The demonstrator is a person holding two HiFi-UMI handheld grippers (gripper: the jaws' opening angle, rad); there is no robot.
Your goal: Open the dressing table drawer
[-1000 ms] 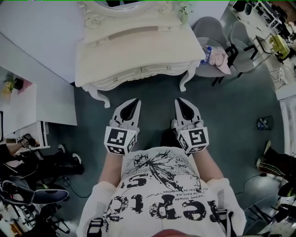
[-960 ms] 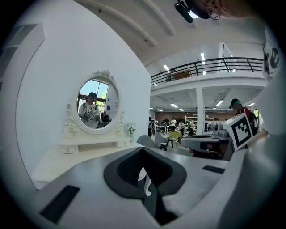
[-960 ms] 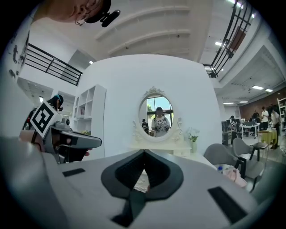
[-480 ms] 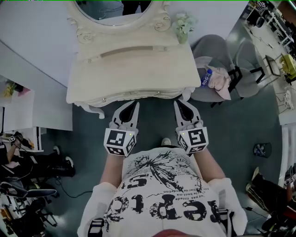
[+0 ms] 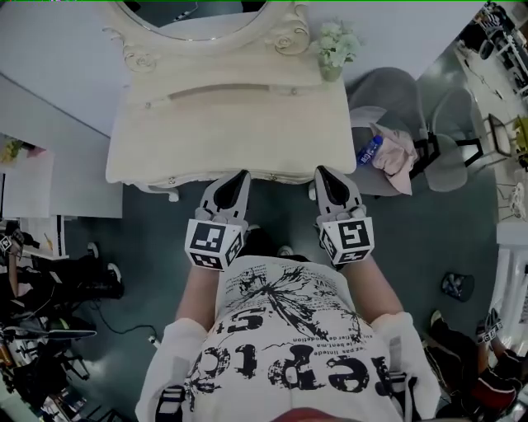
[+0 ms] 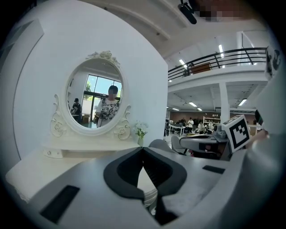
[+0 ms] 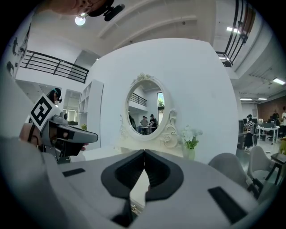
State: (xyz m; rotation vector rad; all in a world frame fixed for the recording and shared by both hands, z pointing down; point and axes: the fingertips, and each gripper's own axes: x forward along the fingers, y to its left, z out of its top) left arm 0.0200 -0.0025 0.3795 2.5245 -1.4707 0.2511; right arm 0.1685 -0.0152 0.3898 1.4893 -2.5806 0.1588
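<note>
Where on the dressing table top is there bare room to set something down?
The dressing table top is bare from its front edge back to the low shelf under the mirror. Crowded only at the back right corner, where the flower vase stands.

We read no clean text: the shirt [image 5: 289, 330] print is big black lettering, upside down, illegible. Only square markers [image 5: 208, 241] on left gripper [image 5: 241, 175] and right gripper [image 5: 321, 171].
</note>
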